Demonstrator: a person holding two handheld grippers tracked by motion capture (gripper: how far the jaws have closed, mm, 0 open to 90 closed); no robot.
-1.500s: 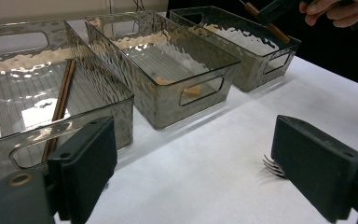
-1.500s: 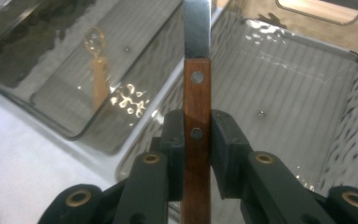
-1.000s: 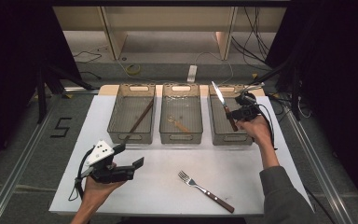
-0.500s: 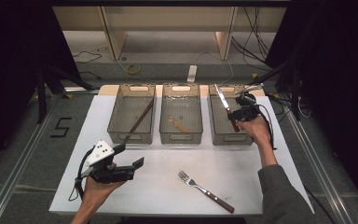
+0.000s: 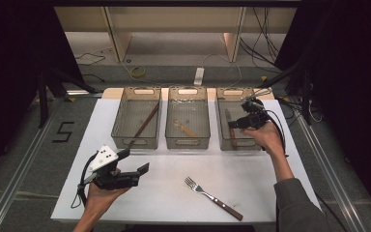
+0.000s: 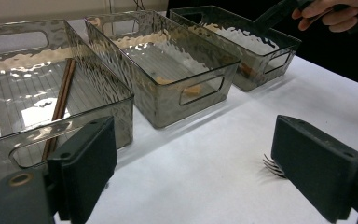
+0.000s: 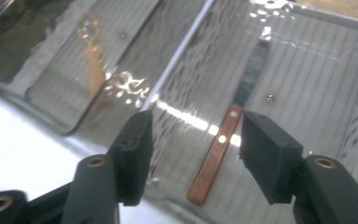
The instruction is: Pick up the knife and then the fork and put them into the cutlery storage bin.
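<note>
Wood-handled and dark-bladed, the knife (image 7: 223, 149) lies flat on the floor of the right-hand clear bin (image 5: 265, 104), the one nearest the counter's far right corner, its handle pointing toward the bin's near wall. Your right gripper (image 5: 239, 123) hangs just above that bin, and its jaws have just been opening: in the right gripper view they stand apart on either side of the knife's handle, with the handle below them and free of both pads, so nothing is gripped.

Your left gripper (image 5: 134, 163) sits low near the counter's near left corner, jaws spread wide and empty; in the left gripper view you can see the white counter (image 6: 205, 154) between them and the tines of the fork (image 6: 271, 165) peeping out beside one jaw.

That fork (image 5: 212, 197) lies on the counter close to its near edge, about midway along, well apart from both grippers.

Along the far edge stand three bins in a row: the left bin (image 5: 121, 108) holds a long brown stick (image 5: 144, 124) lying aslant, the middle bin (image 5: 170, 116) a small tan utensil (image 5: 185, 127).
</note>
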